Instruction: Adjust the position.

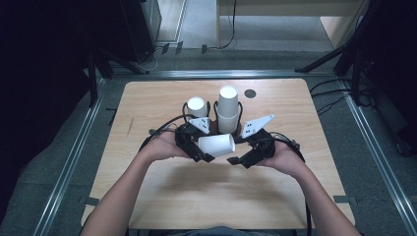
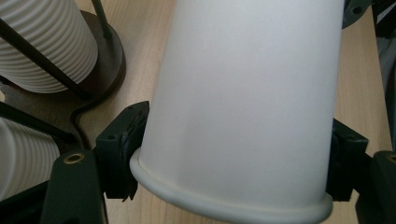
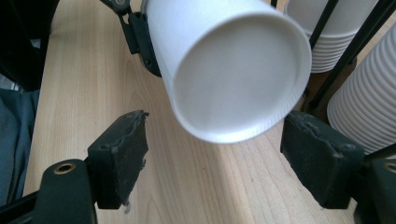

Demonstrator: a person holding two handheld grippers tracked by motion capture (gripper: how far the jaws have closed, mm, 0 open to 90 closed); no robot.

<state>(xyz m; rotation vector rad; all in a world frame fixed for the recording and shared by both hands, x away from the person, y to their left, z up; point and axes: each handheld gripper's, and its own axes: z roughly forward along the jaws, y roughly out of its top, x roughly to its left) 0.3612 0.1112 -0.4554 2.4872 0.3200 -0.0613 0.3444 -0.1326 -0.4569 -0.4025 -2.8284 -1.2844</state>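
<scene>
Black rubber pads of the left gripper (image 1: 200, 150) are pressing on both sides of a white paper cup (image 1: 217, 145), clamping it near its rolled rim, as the left gripper view shows (image 2: 233, 154). The cup (image 2: 243, 102) is lying on its side in the air above the wooden table (image 1: 162, 191), its closed base pointing toward the right gripper (image 1: 246, 153). In the right gripper view that base (image 3: 236, 77) is hanging between and just beyond the right gripper (image 3: 212, 163), whose jaws are standing wide apart, gripping nothing and not touching the cup. The left hand (image 1: 164, 145) and the right hand (image 1: 285, 158) are holding the two tools close together near the middle of the table.

Just behind the grippers, two stacks of ribbed white cups are standing in a black wire holder (image 1: 215, 112) on a dark round base: a taller stack (image 1: 228, 108) to the right and a shorter stack (image 1: 196, 107) to the left. A small dark disc (image 1: 250, 93) is lying on the table near its far edge, well apart from the cup.
</scene>
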